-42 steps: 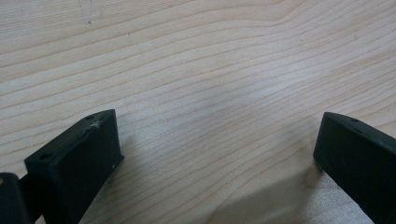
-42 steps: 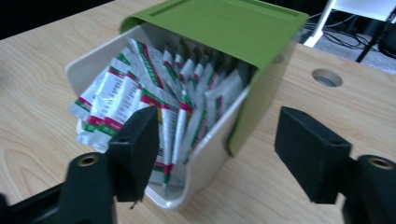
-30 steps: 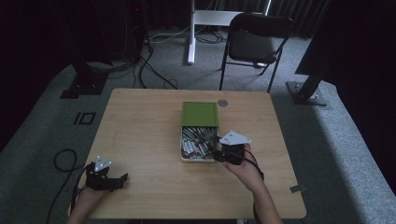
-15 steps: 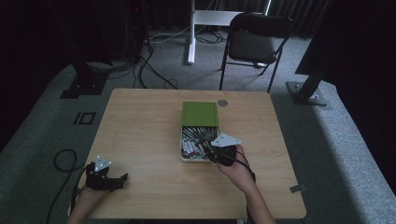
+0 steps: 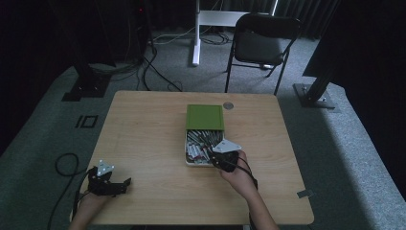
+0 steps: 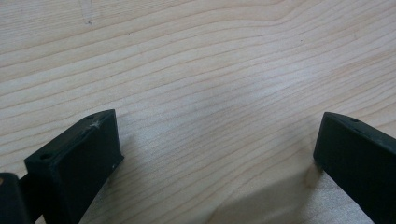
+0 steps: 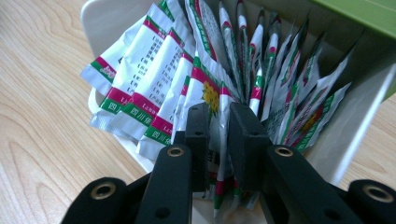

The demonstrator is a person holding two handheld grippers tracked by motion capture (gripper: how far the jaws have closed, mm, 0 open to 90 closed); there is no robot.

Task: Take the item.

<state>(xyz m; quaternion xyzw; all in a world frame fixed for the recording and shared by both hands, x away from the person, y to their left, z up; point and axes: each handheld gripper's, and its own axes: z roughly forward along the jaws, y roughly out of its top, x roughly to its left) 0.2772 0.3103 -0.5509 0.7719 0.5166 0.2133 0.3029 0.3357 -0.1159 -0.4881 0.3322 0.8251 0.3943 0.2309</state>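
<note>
A white box [image 5: 190,162] with a green lid [image 5: 205,117] slid half back stands mid-table. It is packed with several white sachets [image 7: 140,88] banded in green and red. My right gripper [image 5: 219,158] is at the box's near right corner, its jaws shut on one upright sachet [image 7: 218,116] among the others. My left gripper [image 5: 125,182] rests near the table's front left corner, jaws spread wide over bare wood [image 6: 210,93], nothing between them.
A small round metal disc [image 5: 228,105] sits in the table top near the far edge. Beyond the table stand a black folding chair [image 5: 261,43] and a white stand [image 5: 197,28]. Cables [image 5: 153,67] lie on the grey carpet.
My right gripper has moved left from the box's right side in over the sachets and shut on one. The left gripper has stayed put.
</note>
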